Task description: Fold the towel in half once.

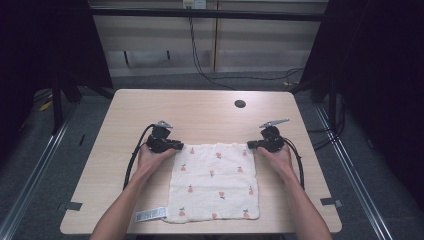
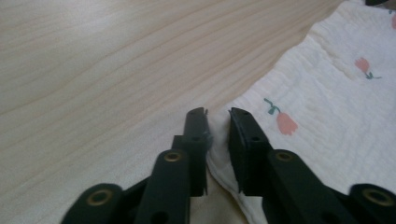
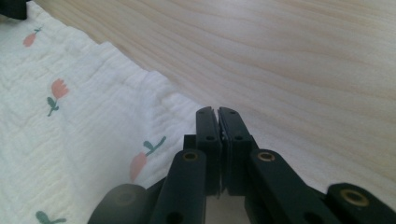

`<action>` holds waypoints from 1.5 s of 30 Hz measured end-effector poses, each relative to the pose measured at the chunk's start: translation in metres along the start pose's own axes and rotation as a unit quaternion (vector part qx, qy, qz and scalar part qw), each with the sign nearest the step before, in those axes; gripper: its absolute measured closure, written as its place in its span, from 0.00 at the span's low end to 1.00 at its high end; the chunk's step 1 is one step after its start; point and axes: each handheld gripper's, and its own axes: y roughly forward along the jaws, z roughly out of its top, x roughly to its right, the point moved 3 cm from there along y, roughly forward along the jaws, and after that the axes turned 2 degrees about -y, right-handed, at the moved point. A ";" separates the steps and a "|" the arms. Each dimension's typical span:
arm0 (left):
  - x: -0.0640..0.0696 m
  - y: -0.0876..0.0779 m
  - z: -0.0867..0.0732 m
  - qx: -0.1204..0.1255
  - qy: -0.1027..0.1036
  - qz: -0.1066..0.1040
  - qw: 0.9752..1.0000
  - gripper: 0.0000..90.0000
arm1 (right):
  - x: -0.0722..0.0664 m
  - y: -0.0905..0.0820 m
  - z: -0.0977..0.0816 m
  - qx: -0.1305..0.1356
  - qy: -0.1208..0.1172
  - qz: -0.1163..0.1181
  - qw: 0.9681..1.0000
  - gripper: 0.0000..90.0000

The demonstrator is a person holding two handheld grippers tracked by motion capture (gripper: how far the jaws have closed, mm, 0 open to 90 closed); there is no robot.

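A white cloth point(image 1: 212, 182) printed with small pink tulips lies flat on the wooden table point(image 1: 200, 107). My left gripper point(image 1: 178, 145) is at the cloth's far left corner. In the left gripper view its jaws point(image 2: 218, 113) stand a little apart, with the edge of the cloth point(image 2: 327, 107) running between them. My right gripper point(image 1: 250, 145) is at the far right corner. In the right gripper view its jaws point(image 3: 218, 111) are pressed together on the corner of the cloth point(image 3: 84, 121).
A white label point(image 1: 150, 215) sticks out from the cloth's near left corner. A dark round hole point(image 1: 240, 103) sits in the table's far side. Black cables trail from both grippers along the forearms. Bare wood lies beyond the cloth.
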 end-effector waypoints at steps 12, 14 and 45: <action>0.000 -0.010 -0.003 0.036 -0.017 -0.022 0.999 0.96 | 0.000 -0.007 -0.002 0.033 0.017 0.009 0.999 0.98; 0.000 -0.012 0.000 0.044 -0.020 -0.024 0.999 0.96 | 0.001 -0.012 0.001 0.043 0.019 0.011 0.999 0.98; 0.027 -0.055 0.002 0.102 0.014 -0.058 0.993 0.96 | -0.020 -0.055 0.007 0.106 0.004 0.057 0.993 0.98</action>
